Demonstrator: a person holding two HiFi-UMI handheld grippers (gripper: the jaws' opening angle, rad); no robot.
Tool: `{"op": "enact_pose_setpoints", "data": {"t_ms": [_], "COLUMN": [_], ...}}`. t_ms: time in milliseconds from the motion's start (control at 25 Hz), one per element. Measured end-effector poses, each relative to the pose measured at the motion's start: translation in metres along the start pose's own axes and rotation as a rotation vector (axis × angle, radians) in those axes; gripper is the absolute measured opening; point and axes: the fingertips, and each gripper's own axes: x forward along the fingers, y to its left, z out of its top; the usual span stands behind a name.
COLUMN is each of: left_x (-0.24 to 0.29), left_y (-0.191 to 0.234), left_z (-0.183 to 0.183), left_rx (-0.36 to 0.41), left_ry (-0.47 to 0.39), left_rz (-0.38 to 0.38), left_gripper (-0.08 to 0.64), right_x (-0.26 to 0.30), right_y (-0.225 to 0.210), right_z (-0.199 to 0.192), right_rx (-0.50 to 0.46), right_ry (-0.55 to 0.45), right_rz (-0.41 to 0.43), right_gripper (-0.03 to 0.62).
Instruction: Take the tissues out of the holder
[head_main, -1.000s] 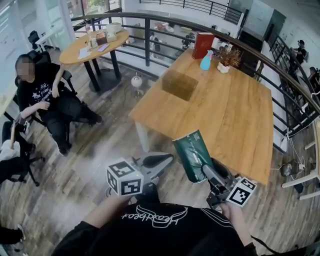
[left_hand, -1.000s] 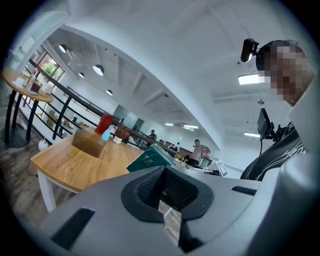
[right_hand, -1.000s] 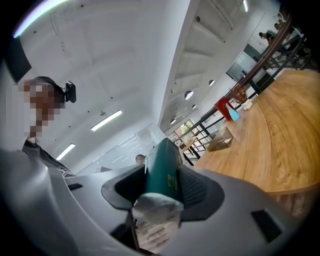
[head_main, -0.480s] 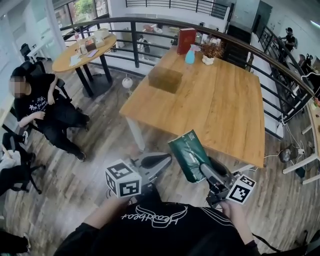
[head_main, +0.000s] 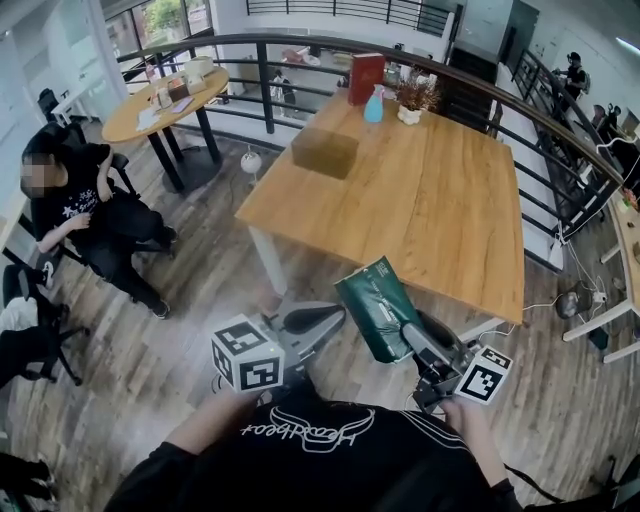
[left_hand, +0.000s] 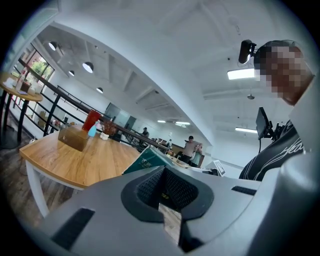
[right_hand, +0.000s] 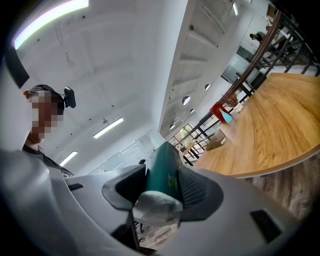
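Observation:
My right gripper (head_main: 410, 332) is shut on a dark green tissue pack (head_main: 377, 306), holding it by its lower end; the pack tilts up and to the left, just short of the table's near edge. In the right gripper view the pack (right_hand: 163, 169) sits between both pads of that gripper (right_hand: 161, 189). My left gripper (head_main: 318, 320) hangs beside the pack on its left, jaws shut with nothing in them, and its own view shows the closed pads (left_hand: 150, 187) with the pack (left_hand: 148, 161) behind. The brown wooden tissue holder (head_main: 325, 153) stands far off on the table's left side.
The large wooden table (head_main: 440, 230) carries a red book (head_main: 365, 78), a blue spray bottle (head_main: 374, 104) and a small plant (head_main: 412, 98) at its far end. A curved black railing (head_main: 262, 70) runs behind. A seated person (head_main: 80, 215) and a round table (head_main: 165, 102) are at the left.
Both grippers and the green pack have come forward toward the table, whose near edge now lies closer to the pack. The grip on the pack looks the same.

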Motion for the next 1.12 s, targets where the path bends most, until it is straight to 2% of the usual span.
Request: {"op": "enact_pose_setpoints", "data": {"t_ms": [520, 1120], "left_x": [-0.009, -0.004], "left_y": [-0.017, -0.021], "left_z": [-0.003, -0.005], "left_rx": [0.015, 0.023], "left_ry": [-0.009, 0.002], "left_rz": [0.016, 0.011], "left_gripper": [0.012, 0.012], "right_x": [-0.008, -0.019], "right_y": [0.010, 0.005], "right_z": [-0.008, -0.011], "right_rx": [-0.017, 0.041], "right_ry": [0.018, -0.002], "right_rz": [0.010, 0.016], "right_gripper": [0.195, 0.175]}}
